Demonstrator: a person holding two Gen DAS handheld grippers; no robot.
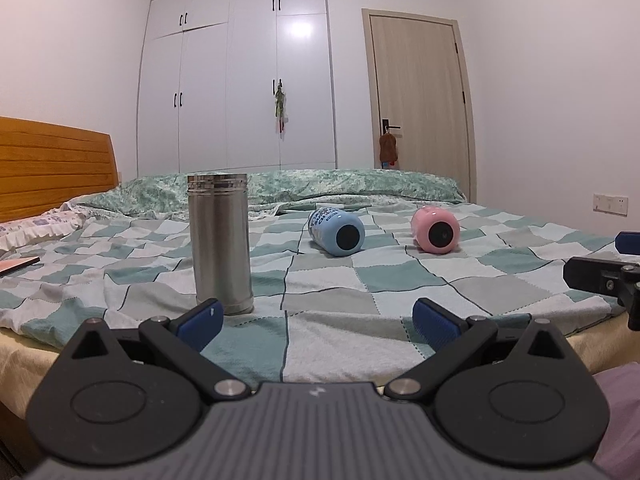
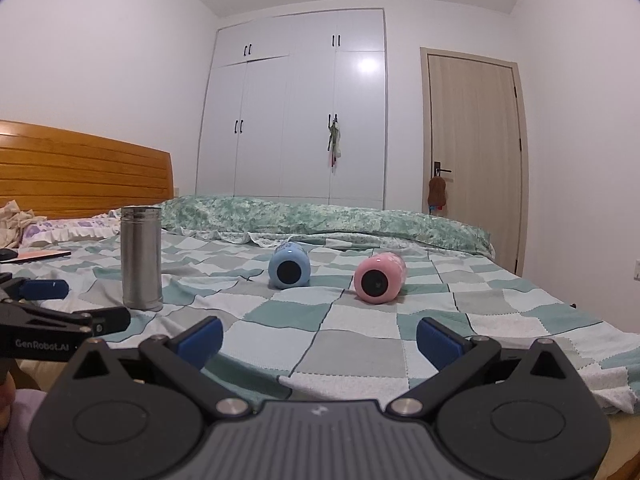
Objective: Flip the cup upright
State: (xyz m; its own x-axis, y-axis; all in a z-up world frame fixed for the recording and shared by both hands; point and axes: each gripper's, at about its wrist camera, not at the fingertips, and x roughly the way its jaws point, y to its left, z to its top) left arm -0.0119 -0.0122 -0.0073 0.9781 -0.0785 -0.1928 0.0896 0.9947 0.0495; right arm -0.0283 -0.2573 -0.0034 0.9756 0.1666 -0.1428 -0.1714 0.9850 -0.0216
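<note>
A steel cup [image 1: 221,243] stands upright on the checked bedspread, just beyond my left gripper's left finger; it also shows in the right wrist view [image 2: 141,258]. A blue cup [image 1: 336,231] and a pink cup [image 1: 435,229] lie on their sides further back, dark ends toward me; they show too in the right wrist view as the blue cup [image 2: 289,265] and the pink cup [image 2: 379,277]. My left gripper [image 1: 316,320] is open and empty near the bed's front edge. My right gripper [image 2: 319,340] is open and empty, to the right of the left one.
The checked bedspread [image 1: 340,280] covers the bed, with a green quilt [image 1: 320,188] rolled along the far side. A wooden headboard [image 1: 52,164] is at left, a flat pink item [image 1: 16,266] near it. Wardrobe [image 1: 240,80] and door [image 1: 420,92] stand behind.
</note>
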